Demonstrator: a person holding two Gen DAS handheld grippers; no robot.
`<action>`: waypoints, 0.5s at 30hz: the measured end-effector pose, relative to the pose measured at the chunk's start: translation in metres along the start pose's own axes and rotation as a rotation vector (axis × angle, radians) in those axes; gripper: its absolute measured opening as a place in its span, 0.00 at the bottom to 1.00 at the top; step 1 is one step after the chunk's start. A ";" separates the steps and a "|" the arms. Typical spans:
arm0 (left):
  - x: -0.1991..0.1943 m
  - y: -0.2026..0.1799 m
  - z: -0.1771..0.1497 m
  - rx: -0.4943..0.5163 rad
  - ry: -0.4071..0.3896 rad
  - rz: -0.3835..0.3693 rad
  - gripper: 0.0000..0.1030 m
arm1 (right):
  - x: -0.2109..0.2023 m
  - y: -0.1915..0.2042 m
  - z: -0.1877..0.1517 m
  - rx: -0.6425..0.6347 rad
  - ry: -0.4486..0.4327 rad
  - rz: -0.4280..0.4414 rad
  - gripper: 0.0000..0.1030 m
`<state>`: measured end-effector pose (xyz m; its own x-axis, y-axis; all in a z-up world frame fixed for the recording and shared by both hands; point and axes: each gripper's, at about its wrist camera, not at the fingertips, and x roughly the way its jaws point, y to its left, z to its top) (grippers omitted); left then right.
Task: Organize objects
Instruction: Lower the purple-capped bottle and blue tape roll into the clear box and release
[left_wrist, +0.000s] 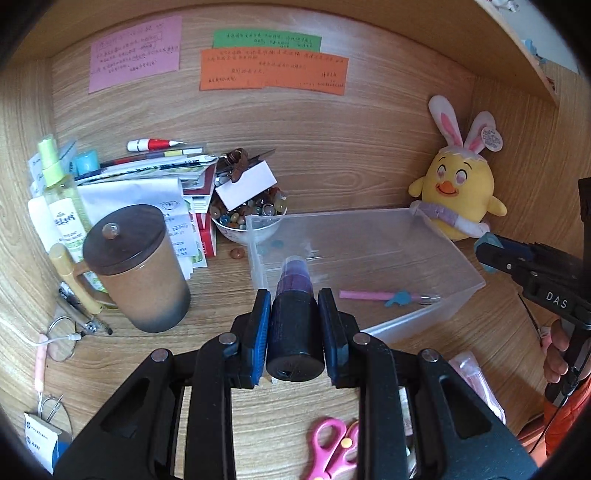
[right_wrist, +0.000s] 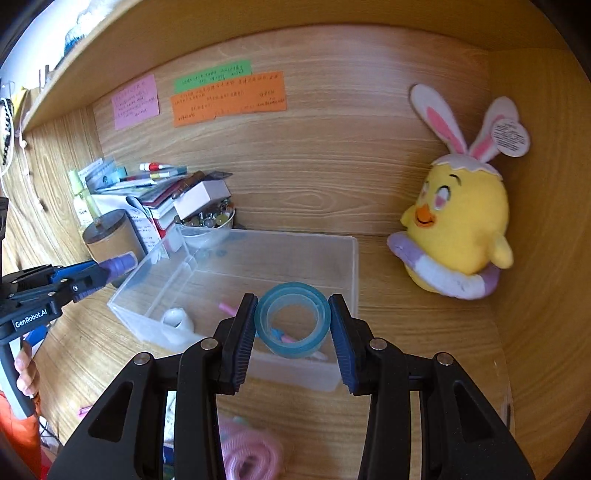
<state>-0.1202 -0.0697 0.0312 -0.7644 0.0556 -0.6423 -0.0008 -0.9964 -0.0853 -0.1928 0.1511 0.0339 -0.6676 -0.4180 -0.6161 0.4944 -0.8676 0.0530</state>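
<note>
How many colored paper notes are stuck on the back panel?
3: a pink note at left, a green note to its right, and an orange note directly below the green one.

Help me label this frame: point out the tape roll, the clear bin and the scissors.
tape roll (right_wrist: 293, 320): right wrist view, on its blue band.
clear bin (right_wrist: 352, 273): right wrist view, on its far right wall.
scissors (left_wrist: 330, 448): left wrist view, on a pink handle.
</note>
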 end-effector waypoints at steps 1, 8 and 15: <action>0.004 -0.001 0.002 0.002 0.010 -0.006 0.25 | 0.006 0.000 0.002 -0.004 0.012 0.006 0.35; 0.041 -0.007 0.010 0.024 0.106 -0.032 0.25 | 0.048 0.010 0.008 -0.038 0.111 0.042 0.35; 0.071 -0.008 0.013 0.020 0.183 -0.059 0.25 | 0.086 0.024 0.002 -0.069 0.219 0.082 0.35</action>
<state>-0.1831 -0.0587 -0.0035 -0.6325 0.1234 -0.7647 -0.0570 -0.9920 -0.1129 -0.2392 0.0943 -0.0163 -0.4904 -0.4118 -0.7681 0.5843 -0.8092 0.0607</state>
